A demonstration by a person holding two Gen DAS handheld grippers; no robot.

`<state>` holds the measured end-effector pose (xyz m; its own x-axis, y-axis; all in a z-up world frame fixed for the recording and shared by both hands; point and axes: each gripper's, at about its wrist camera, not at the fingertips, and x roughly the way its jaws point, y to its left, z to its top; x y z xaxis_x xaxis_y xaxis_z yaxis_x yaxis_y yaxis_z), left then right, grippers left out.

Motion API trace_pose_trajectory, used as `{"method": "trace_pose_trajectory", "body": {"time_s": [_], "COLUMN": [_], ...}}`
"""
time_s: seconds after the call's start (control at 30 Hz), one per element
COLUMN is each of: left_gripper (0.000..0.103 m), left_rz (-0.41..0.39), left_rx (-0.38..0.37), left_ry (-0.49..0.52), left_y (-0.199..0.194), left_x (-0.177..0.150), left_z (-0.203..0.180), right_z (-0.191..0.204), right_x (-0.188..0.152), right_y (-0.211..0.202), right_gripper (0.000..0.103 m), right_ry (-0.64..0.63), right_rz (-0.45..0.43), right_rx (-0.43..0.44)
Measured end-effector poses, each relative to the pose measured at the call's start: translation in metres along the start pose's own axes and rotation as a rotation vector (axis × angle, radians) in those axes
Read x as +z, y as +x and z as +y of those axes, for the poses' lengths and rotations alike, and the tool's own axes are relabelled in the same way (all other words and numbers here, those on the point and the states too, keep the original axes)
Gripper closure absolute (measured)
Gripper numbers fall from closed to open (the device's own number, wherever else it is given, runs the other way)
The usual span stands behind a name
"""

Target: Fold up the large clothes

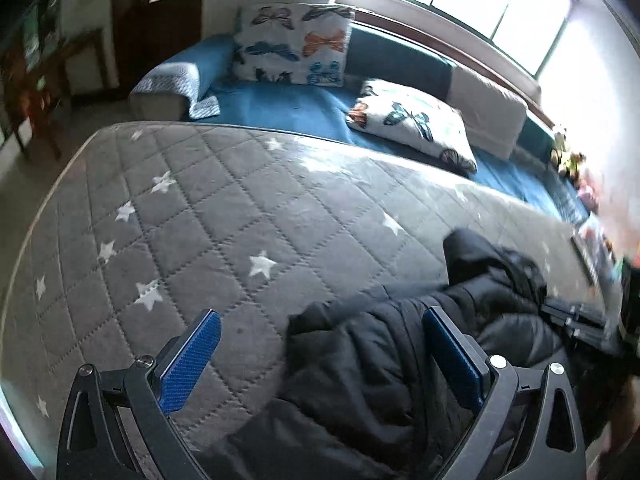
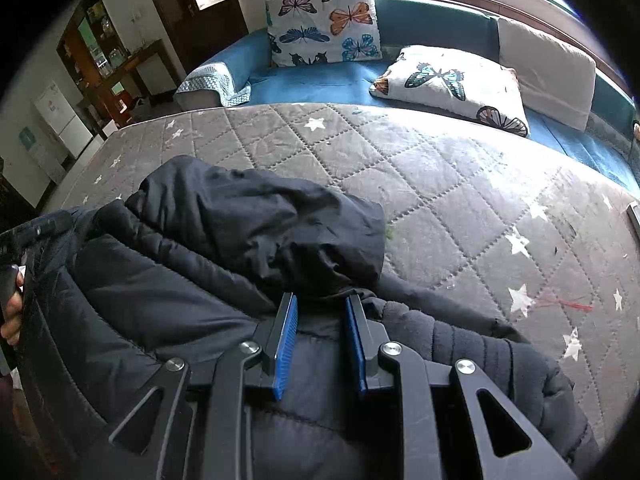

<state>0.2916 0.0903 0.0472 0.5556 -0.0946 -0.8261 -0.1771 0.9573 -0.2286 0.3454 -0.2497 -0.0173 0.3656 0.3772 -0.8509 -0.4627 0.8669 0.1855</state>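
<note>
A large black padded jacket [image 1: 380, 360] lies bunched on a grey quilted mat with white stars [image 1: 200, 220]. My left gripper [image 1: 322, 318] is open wide, its blue pads [image 1: 192, 360] held above the jacket's left edge and the mat. In the right wrist view the jacket [image 2: 240, 248] fills the lower left, its hood heaped toward the middle. My right gripper [image 2: 320, 300] is over the jacket just below the hood, jaws partly open with a narrow gap, holding nothing that I can see. The left gripper's handle and a hand show at the left edge [image 2: 12, 280].
The mat [image 2: 460, 200] covers a low surface in front of a blue sofa [image 2: 320, 76] with butterfly cushions [image 2: 324, 24] and a grey cushion [image 2: 548, 68]. Windows lie behind. A wooden shelf [image 2: 108, 56] and white fridge [image 2: 64, 120] stand at the left.
</note>
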Motion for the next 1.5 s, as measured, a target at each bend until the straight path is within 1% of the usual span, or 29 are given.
{"method": "trace_pose_trajectory", "body": {"time_s": [0.03, 0.1, 0.17, 0.2, 0.27, 0.3, 0.37, 0.4, 0.43, 0.57, 0.63, 0.73, 0.77, 0.83, 0.9, 1.0, 1.1, 1.17, 1.3, 1.37, 1.5], "left_gripper": [0.0, 0.0, 0.006, 0.011, 0.012, 0.012, 0.012, 0.012, 0.012, 0.012, 0.018, 0.021, 0.021, 0.022, 0.023, 0.023, 0.023, 0.023, 0.023, 0.023, 0.023], "left_rz": [-0.006, -0.019, -0.009, -0.002, -0.02, -0.041, -0.064, -0.076, -0.081, -0.074, -0.06, -0.022, -0.01, 0.012, 0.016, 0.038, 0.061, 0.062, 0.071, 0.08, 0.093], "left_rx": [0.01, 0.058, 0.075, 0.073, 0.028, 0.013, 0.02, 0.003, -0.017, -0.093, -0.154, -0.253, -0.277, -0.296, -0.295, -0.287, -0.268, -0.239, -0.211, -0.204, -0.185], "left_ry": [-0.011, -0.022, -0.026, -0.035, -0.068, -0.061, -0.03, -0.01, 0.008, 0.08, 0.102, 0.13, 0.141, 0.183, 0.23, 0.29, 0.319, 0.348, 0.376, 0.382, 0.399], "left_y": [-0.001, -0.003, -0.002, -0.001, -0.009, -0.018, -0.033, -0.044, -0.051, -0.072, -0.077, -0.078, -0.078, -0.076, -0.075, -0.068, -0.053, -0.044, -0.028, -0.022, -0.013], "left_x": [0.001, 0.002, 0.002, 0.002, 0.002, 0.003, 0.003, 0.002, 0.0, -0.007, -0.015, -0.029, -0.034, -0.047, -0.059, -0.075, -0.084, -0.091, -0.098, -0.099, -0.098], "left_z": [0.001, 0.009, 0.014, 0.017, 0.023, 0.021, 0.01, 0.002, -0.007, -0.043, -0.057, -0.079, -0.086, -0.102, -0.116, -0.131, -0.137, -0.142, -0.146, -0.147, -0.148], "right_z": [0.0, 0.0, -0.002, -0.003, -0.005, -0.005, -0.005, -0.005, -0.004, 0.003, 0.008, 0.023, 0.029, 0.041, 0.05, 0.062, 0.069, 0.068, 0.064, 0.065, 0.071], "right_x": [0.0, 0.0, 0.0, 0.0, -0.001, -0.001, -0.001, 0.0, -0.001, -0.002, -0.004, -0.01, -0.014, -0.023, -0.031, -0.042, -0.045, -0.043, -0.039, -0.039, -0.038], "right_y": [0.0, 0.0, -0.001, -0.001, -0.001, -0.002, -0.002, -0.002, -0.003, -0.018, -0.033, -0.061, -0.07, -0.083, -0.088, -0.084, -0.069, -0.061, -0.046, -0.042, -0.033], "right_gripper": [0.077, 0.077, 0.077, 0.077, 0.077, 0.077, 0.077, 0.077, 0.075, 0.074, 0.074, 0.073, 0.071, 0.062, 0.059, 0.059, 0.057, 0.055, 0.054, 0.054, 0.053], "right_ry": [0.0, 0.001, 0.004, 0.008, 0.012, 0.013, 0.012, 0.009, 0.006, 0.007, 0.011, -0.027, -0.047, -0.077, -0.1, -0.14, -0.172, -0.168, -0.162, -0.16, -0.195], "right_rz": [-0.001, -0.004, -0.004, -0.006, -0.01, -0.012, -0.01, -0.008, -0.009, -0.016, -0.03, -0.054, -0.05, -0.039, -0.02, 0.017, 0.04, 0.055, 0.089, 0.105, 0.123], "right_rx": [0.001, 0.004, 0.012, 0.017, 0.025, 0.027, 0.026, 0.023, 0.018, -0.011, 0.009, 0.027, 0.038, 0.054, 0.087, 0.11, 0.082, 0.082, 0.086, 0.083, 0.05]}}
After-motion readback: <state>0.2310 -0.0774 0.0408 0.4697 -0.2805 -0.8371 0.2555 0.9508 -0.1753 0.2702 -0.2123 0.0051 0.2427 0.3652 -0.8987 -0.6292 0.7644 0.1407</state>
